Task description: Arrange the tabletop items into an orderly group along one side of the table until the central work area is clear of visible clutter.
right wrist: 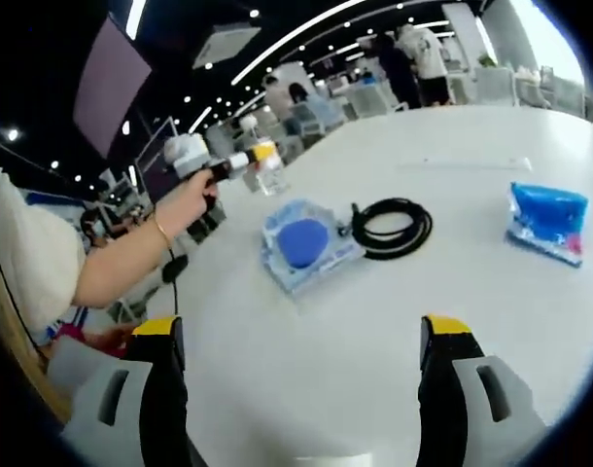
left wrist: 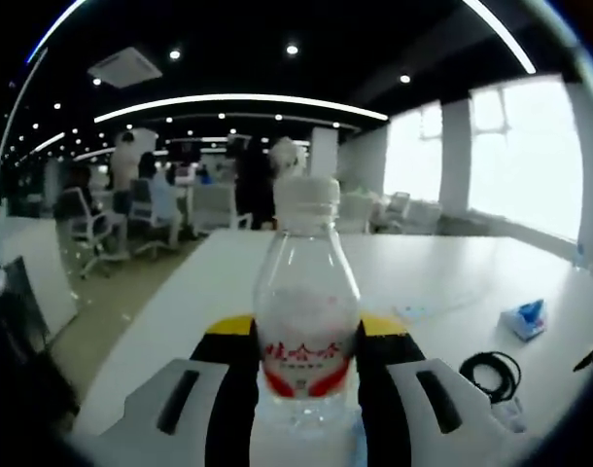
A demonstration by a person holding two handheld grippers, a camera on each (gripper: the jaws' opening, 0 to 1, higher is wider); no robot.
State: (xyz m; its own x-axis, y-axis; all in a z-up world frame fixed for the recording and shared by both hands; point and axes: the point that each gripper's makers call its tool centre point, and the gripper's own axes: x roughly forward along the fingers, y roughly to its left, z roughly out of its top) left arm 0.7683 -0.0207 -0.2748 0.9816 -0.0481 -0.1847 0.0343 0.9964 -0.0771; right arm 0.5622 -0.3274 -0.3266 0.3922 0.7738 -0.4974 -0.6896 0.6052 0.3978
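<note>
In the left gripper view a clear water bottle (left wrist: 307, 316) with a white cap and a red label stands upright between the jaws of my left gripper (left wrist: 306, 342), which is shut on it above the white table (left wrist: 442, 268). The right gripper view shows that same left gripper (right wrist: 240, 163) in a person's hand at the far left of the table, holding the bottle (right wrist: 268, 171). My right gripper (right wrist: 301, 350) is open over bare tabletop, nothing between its jaws. Ahead of it lie a clear box with a blue round object (right wrist: 305, 243), a coiled black cable (right wrist: 392, 227) and a blue packet (right wrist: 547, 222).
The white table (right wrist: 306, 370) stretches far back, with its left edge near the held bottle. The cable (left wrist: 492, 373) and blue packet (left wrist: 525, 318) lie to the right in the left gripper view. Office chairs, desks and several people stand in the background.
</note>
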